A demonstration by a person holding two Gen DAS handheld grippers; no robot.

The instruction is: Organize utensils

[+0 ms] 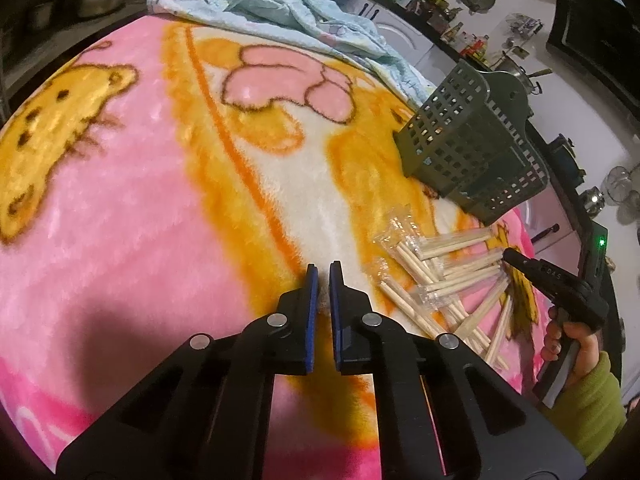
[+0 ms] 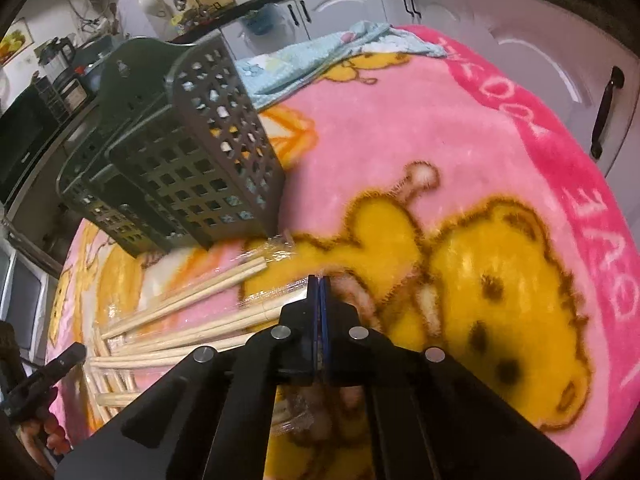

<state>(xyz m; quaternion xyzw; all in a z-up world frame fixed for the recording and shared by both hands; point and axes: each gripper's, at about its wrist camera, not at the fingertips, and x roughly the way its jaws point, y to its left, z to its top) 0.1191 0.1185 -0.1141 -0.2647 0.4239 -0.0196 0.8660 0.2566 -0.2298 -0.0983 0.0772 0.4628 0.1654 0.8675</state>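
Several pairs of wooden chopsticks in clear wrappers [image 1: 448,280] lie in a loose pile on the pink and yellow blanket [image 1: 140,208]. They also show in the right wrist view [image 2: 188,320]. A dark green perforated utensil holder [image 1: 472,148] lies on its side just beyond the pile; it also shows in the right wrist view [image 2: 176,168]. My left gripper [image 1: 324,268] is nearly closed with a small gap and empty, left of the pile. My right gripper [image 2: 319,280] is shut with nothing seen between the jaws, over the pile's edge. A wrapped pair lies under it.
A crumpled light blue cloth [image 1: 304,20] lies at the blanket's far edge. White cabinets with dark handles [image 2: 604,112] and a cluttered kitchen counter [image 1: 460,20] stand beyond. The right hand-held gripper body [image 1: 560,284] shows at the pile's right.
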